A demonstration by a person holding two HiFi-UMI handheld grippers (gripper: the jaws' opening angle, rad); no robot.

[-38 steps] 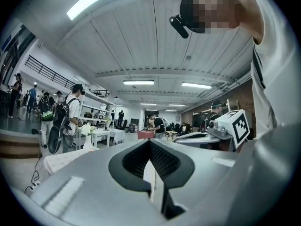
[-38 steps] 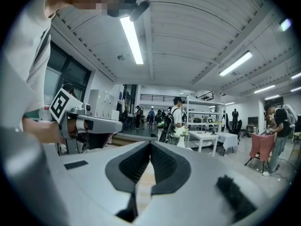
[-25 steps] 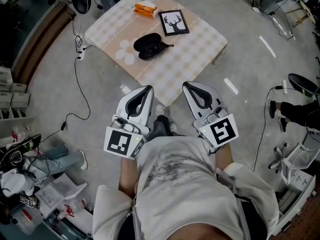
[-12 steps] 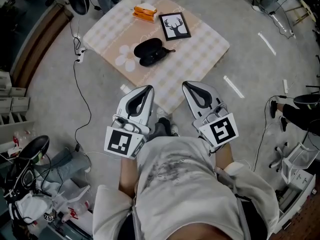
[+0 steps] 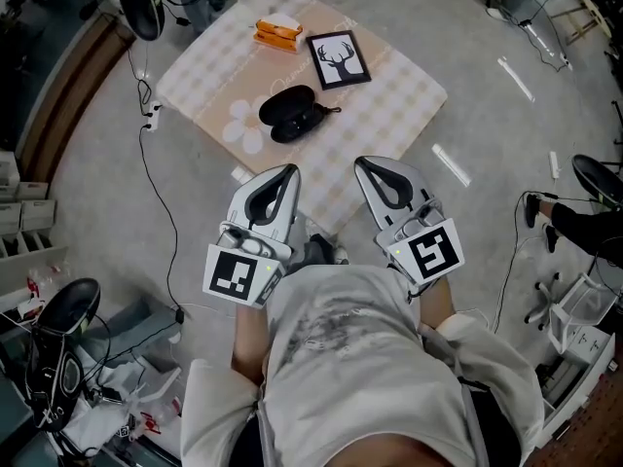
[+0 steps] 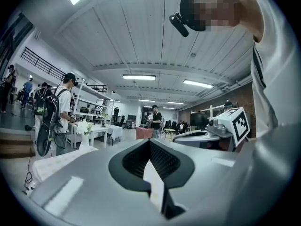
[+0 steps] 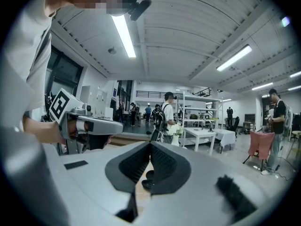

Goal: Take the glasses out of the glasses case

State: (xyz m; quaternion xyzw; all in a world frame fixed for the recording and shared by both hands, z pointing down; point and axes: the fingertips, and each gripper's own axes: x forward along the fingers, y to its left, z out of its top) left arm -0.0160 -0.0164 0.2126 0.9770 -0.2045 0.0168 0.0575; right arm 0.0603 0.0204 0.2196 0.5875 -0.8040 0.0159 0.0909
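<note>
Grey floor (image 5: 88, 212) spreads below us, cables (image 5: 156, 212) trailing across it, and ahead sits the low checked table (image 5: 389, 115). On it we spot the black glasses case (image 5: 292, 113) near the middle, with a deer picture (image 5: 339, 59) and an orange box (image 5: 275, 31) beyond. Both tools hang short of the table, well apart from the case: left gripper (image 5: 289, 170) with jaws pressed together, right gripper (image 5: 360, 163) closed too, pads meeting. We cannot make out the glasses themselves, and our torso (image 5: 360, 358) hides the hands.
</note>
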